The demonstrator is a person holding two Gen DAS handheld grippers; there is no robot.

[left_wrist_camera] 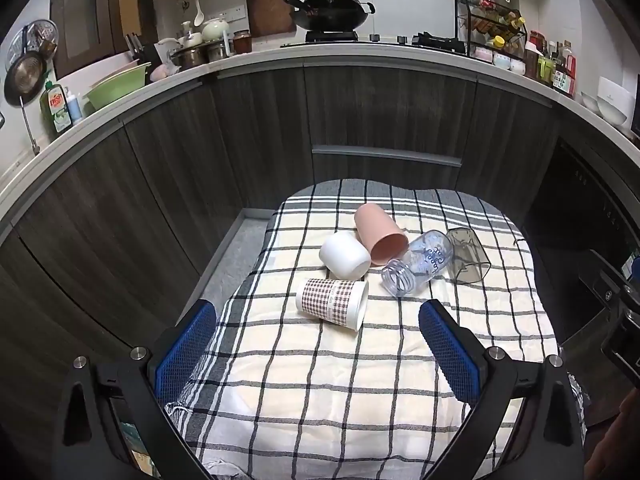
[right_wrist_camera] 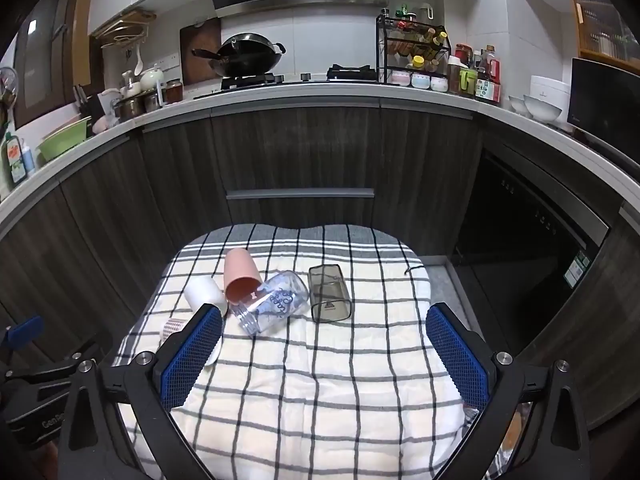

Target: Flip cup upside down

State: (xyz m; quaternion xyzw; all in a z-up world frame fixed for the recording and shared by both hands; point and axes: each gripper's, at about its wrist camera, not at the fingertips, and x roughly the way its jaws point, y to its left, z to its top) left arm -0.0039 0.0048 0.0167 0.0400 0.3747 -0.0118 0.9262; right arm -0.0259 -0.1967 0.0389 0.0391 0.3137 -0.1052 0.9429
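Note:
Several cups lie on their sides on a checked cloth [left_wrist_camera: 320, 380]: a brown-checked paper cup [left_wrist_camera: 332, 303], a white cup [left_wrist_camera: 344, 255], a pink cup [left_wrist_camera: 380, 232], a clear bottle-like cup with blue print [left_wrist_camera: 418, 265] and a smoky square cup [left_wrist_camera: 468, 254]. My left gripper [left_wrist_camera: 318, 316] is open and empty, just short of the paper cup. In the right wrist view the pink cup [right_wrist_camera: 239, 276], clear cup [right_wrist_camera: 274, 306], smoky cup [right_wrist_camera: 329, 293] and white cup [right_wrist_camera: 204, 292] show; the paper cup [right_wrist_camera: 173, 327] is partly hidden by my finger. My right gripper [right_wrist_camera: 325, 322] is open and empty.
The cloth [right_wrist_camera: 320, 392] covers a small table in front of dark wood kitchen cabinets [left_wrist_camera: 360, 120]. A counter above holds a wok [left_wrist_camera: 330, 10], a spice rack [left_wrist_camera: 492, 36] and a green basin [left_wrist_camera: 116, 84]. A dark oven front [right_wrist_camera: 532, 240] stands to the right.

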